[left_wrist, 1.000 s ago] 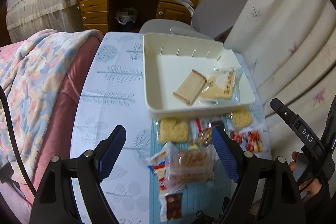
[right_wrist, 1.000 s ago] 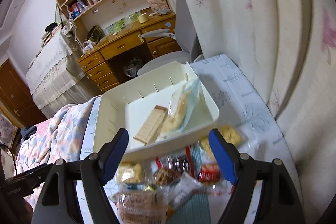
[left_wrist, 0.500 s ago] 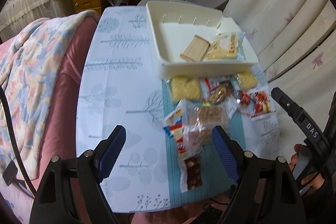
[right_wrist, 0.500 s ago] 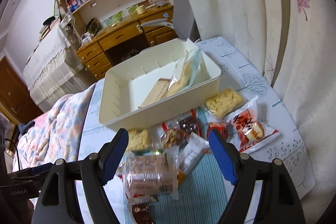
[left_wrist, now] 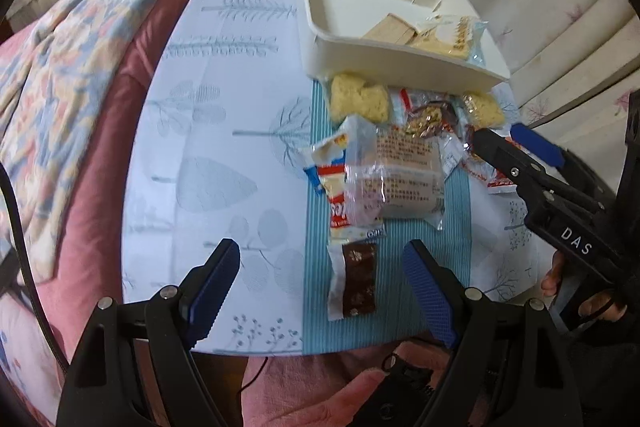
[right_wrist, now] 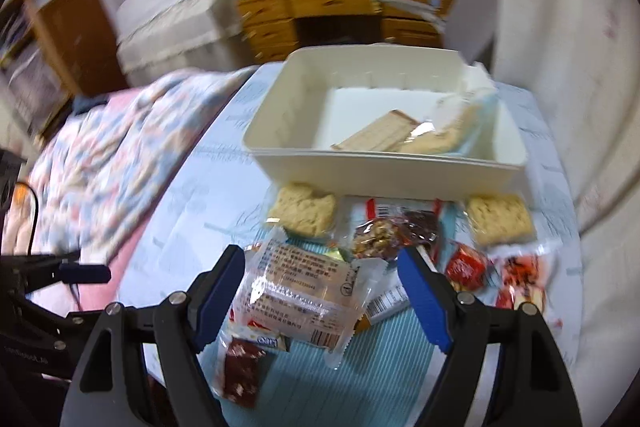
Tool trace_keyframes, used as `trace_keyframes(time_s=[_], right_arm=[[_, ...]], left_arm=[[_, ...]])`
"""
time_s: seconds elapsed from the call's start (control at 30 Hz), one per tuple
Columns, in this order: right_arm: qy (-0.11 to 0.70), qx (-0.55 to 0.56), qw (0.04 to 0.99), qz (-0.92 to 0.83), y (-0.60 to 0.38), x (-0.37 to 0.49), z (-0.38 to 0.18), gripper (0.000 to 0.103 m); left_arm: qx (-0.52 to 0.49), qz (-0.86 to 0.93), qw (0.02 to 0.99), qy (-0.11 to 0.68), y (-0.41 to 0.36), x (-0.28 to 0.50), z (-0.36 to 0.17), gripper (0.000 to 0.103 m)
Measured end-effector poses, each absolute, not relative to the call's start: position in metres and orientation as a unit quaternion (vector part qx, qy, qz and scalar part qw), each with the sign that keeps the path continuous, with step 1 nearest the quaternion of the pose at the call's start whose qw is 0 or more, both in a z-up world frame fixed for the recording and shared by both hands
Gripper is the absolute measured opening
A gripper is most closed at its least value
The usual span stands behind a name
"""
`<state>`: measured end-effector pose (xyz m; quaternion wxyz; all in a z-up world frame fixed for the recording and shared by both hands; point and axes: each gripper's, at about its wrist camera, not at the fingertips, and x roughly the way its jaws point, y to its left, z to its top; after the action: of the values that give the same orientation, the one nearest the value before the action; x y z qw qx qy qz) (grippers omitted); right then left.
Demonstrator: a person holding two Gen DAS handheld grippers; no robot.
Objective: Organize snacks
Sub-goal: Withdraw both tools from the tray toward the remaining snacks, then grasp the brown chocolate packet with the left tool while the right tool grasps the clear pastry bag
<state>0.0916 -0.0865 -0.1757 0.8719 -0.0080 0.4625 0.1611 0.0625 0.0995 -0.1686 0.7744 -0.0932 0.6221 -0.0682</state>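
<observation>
Both the left hand-held gripper (left_wrist: 322, 279) and right hand-held gripper (right_wrist: 322, 287) hang spread and empty over wrapped snacks (left_wrist: 394, 173) mid-frame on the worktop (left_wrist: 224, 131), below a cream tray (left_wrist: 384, 55).

My claws have blue pads (left_wrist: 214, 281). The box (left_wrist: 384, 57) is cream, the tablecloth (left_wrist: 224, 131) pale blue with leaf prints, the mat (left_wrist: 400, 307) teal-striped, and that brown wrapper (left_wrist: 360, 277) has flowers.

Black hand-held gripper (left_wrist: 320, 287) frames carry blue ribbed pads, silver screws.
</observation>
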Motion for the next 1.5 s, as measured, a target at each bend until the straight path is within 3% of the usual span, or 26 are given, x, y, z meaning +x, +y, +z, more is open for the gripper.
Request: trace_keyframes(time_s=[0.77, 0.9, 1.4, 1.5], right_arm=[[0.501, -0.219, 0.753, 0.366, -0.063, 0.108, -0.25, 0.081], [0.5, -0.237, 0.741, 0.38, -0.061, 0.109, -0.263, 0.09], [0.452, -0.25, 0.746, 0.421, -0.049, 0.117, -0.283, 0.102], [0.443, -0.247, 0.752, 0.421, -0.047, 0.117, -0.283, 0.101]], left_arm=[[-0.149, 0.054, 0.703, 0.693, 0.043, 0.04, -0.266, 0.083], [-0.157, 0.06, 0.7, 0.694, 0.036, 0.041, -0.279, 0.083], [-0.13, 0.109, 0.703, 0.69, 0.018, 0.049, -0.302, 0.083], [-0.121, 0.119, 0.706, 0.687, 0.009, 0.05, -0.303, 0.075]])
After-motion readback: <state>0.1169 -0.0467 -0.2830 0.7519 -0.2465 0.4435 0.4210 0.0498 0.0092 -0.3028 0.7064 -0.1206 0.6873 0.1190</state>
